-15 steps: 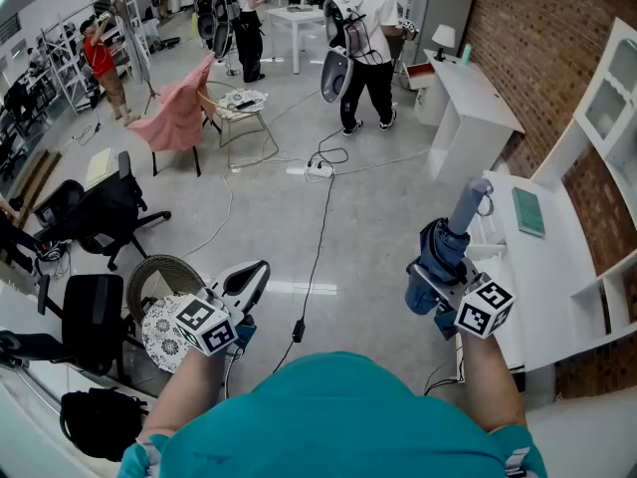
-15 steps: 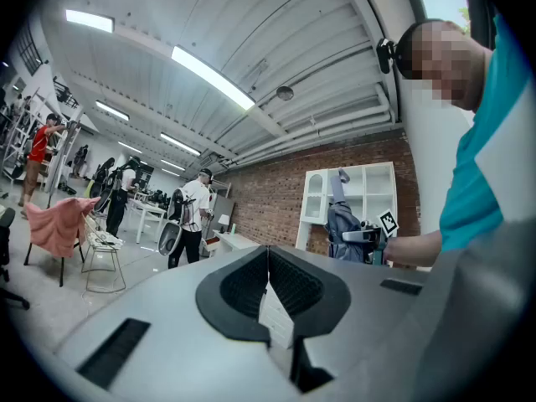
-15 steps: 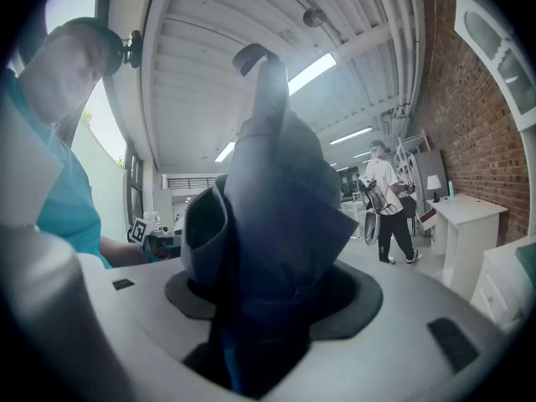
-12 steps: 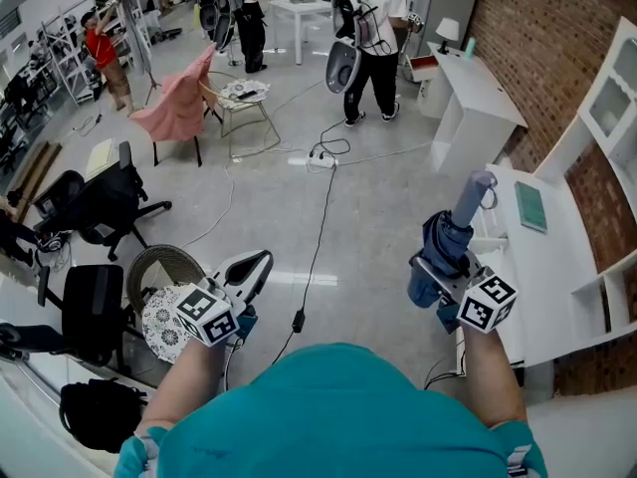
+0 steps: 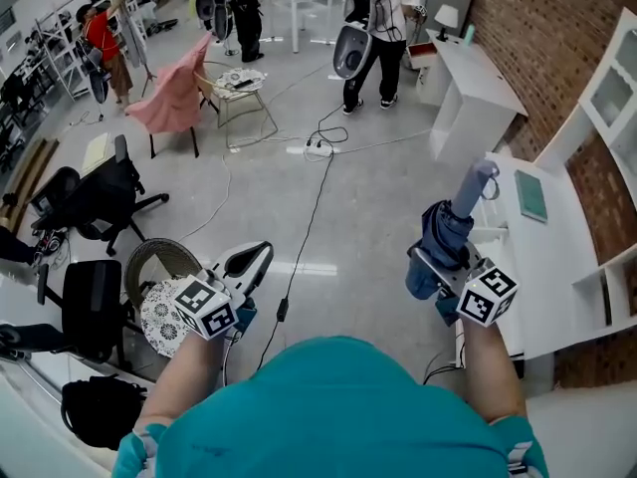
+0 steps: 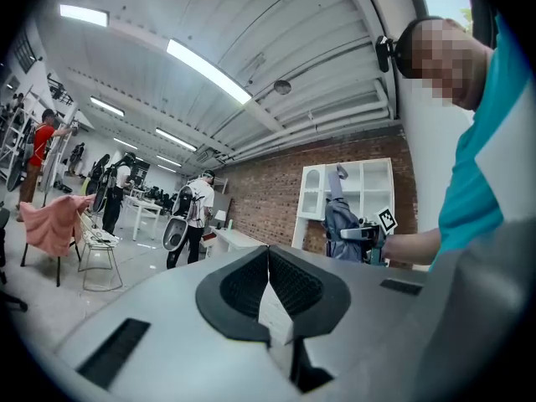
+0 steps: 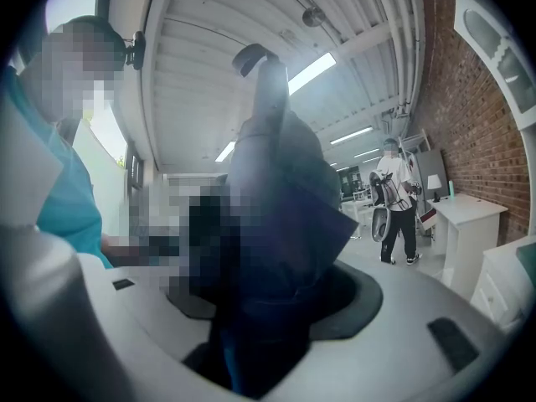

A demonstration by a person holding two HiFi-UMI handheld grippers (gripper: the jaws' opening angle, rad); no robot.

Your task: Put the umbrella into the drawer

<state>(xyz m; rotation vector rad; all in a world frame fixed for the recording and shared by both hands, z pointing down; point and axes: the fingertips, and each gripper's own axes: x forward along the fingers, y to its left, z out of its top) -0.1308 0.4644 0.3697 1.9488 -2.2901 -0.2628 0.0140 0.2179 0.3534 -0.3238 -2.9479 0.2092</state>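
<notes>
A folded dark-blue umbrella [image 5: 441, 241] with a grey handle [image 5: 473, 185] points up and away from me, and my right gripper [image 5: 436, 269] is shut on its folded cloth. In the right gripper view the umbrella [image 7: 280, 224] fills the space between the jaws, handle [image 7: 260, 65] on top. My left gripper [image 5: 257, 257] hangs at the lower left over the floor; its pads [image 6: 270, 287] meet with nothing between them. The left gripper view also shows the umbrella [image 6: 337, 220] off to the right. A white cabinet unit [image 5: 547, 267] stands just right of the umbrella; its front is partly hidden.
A teal book [image 5: 530, 210] lies on the white unit. A black cable [image 5: 299, 257] runs across the floor to a power strip [image 5: 317, 148]. A round wicker stool [image 5: 159, 267] and black office chairs [image 5: 95, 202] stand at left. A white desk [image 5: 473, 88] and people [image 5: 383, 28] are farther back.
The head view has tipped slightly, so the room has slid up in the picture. Both grippers keep their places and the umbrella stays in the right one.
</notes>
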